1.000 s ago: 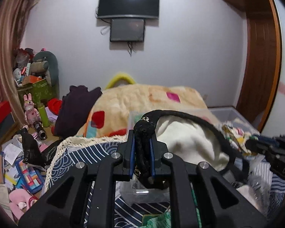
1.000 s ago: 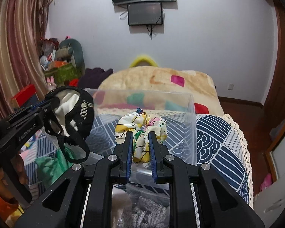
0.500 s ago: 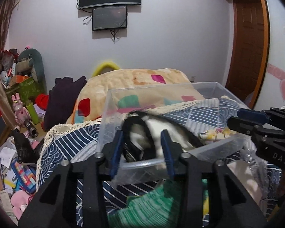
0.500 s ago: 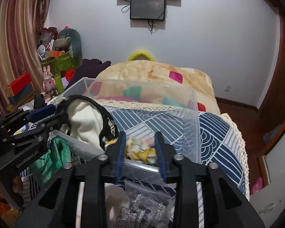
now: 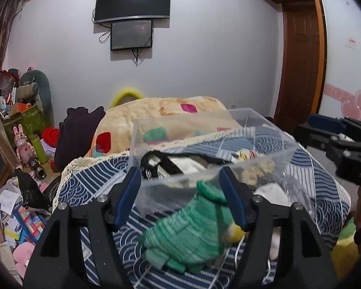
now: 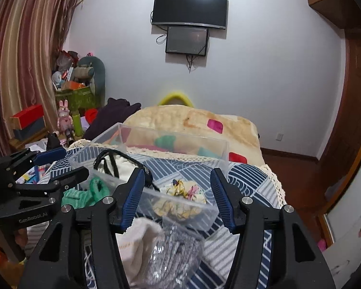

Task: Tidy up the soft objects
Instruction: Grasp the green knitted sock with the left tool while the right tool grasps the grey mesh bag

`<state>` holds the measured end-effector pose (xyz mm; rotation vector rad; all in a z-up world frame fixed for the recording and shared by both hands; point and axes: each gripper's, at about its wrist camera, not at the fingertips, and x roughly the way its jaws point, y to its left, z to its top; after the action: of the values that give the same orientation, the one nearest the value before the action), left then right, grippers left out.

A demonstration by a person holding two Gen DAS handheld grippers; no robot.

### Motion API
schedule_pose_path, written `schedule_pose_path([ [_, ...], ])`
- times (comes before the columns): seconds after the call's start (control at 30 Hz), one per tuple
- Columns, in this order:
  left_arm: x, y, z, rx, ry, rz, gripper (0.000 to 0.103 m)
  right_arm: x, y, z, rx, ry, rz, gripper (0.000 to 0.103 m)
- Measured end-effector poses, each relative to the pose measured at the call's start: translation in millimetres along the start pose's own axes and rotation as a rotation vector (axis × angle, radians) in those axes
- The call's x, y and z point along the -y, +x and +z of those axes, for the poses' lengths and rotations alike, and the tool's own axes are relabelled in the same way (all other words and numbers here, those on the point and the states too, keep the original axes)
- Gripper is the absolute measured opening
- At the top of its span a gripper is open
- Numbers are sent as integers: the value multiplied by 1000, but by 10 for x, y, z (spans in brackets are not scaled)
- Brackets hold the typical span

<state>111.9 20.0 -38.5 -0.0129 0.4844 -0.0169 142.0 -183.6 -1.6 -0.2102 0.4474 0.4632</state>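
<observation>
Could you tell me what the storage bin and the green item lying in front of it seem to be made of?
Storage bin: probably clear, glossy rigid plastic, since the bedding shows through its walls. Green item: looks like knitted yarn, matte, with visible ribbed rows, though it is blurred.

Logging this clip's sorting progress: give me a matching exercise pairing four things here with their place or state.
Things:
1. cream bag
2. floral cloth
3. green knit toy
4. left claw

Places or states:
A. on the bedspread, outside the clear bin
B. open, holding nothing
C. in the bin's right part
D. in the bin's left part

Pairs: 1-D, 2-C, 3-A, 4-B
</observation>
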Motion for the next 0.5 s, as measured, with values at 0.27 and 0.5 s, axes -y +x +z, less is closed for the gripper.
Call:
schedule_pose_path([
  [0.27, 10, -15, -327, -79, -13, -40, 71, 49, -11, -247, -43, 33, 0, 54],
  [0.5, 32, 95, -527, -119, -14, -36, 74, 126, 71, -571, -127, 91, 11, 54],
])
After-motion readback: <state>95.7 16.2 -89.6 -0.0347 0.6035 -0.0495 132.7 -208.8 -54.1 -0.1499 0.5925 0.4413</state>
